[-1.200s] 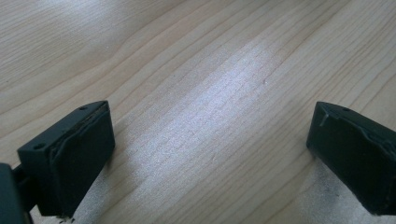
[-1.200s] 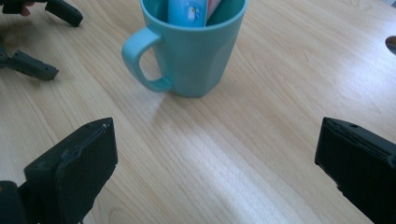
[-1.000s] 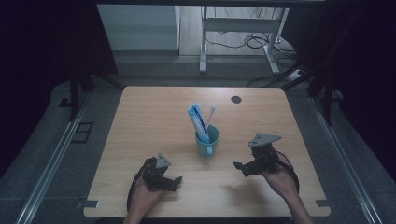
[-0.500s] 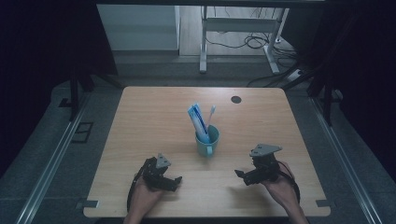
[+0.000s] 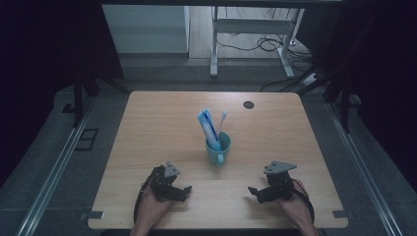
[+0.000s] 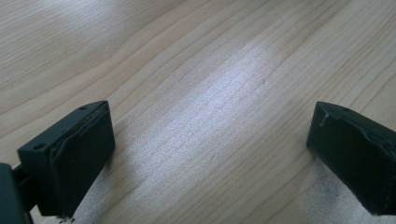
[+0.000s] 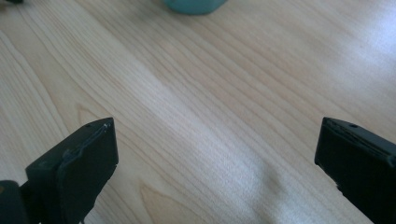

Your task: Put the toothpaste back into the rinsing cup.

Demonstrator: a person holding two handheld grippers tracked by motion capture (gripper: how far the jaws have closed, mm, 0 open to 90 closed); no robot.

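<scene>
The left tool (image 5: 183, 191) rests low at the near left of the wooden surface (image 5: 162, 123), held in the person's left hand (image 5: 153, 206). Its jaws stand wide apart with nothing between them; in the left gripper view (image 6: 210, 154) only bare wood grain lies in the gap. The right tool (image 5: 256, 191) sits at the near right of the surface, held in the right hand (image 5: 290, 204), and carries a grey three-cornered plate (image 5: 279, 167) on top. Its jaws are likewise released and spread, with bare wood between them in the right gripper view (image 7: 217, 158). The two tools lie well apart, their jaw ends turned toward each other across the near edge.

A teal mug (image 5: 218, 148) stands upright near the middle of the surface, between the two tools and farther from the person, handle toward the near side. Its base shows at the top edge of the right gripper view (image 7: 192, 5). In the mug stand a blue-and-white toothpaste tube (image 5: 208, 127), leaning left, and a white toothbrush (image 5: 222, 121), leaning right. Neither tool touches the mug or its contents.

A small dark round disc (image 5: 249, 104) lies at the far right part of the surface, well apart from the mug. Beyond the surface, on the floor, are a metal frame (image 5: 246, 29) and loose cables (image 5: 268, 45).
</scene>
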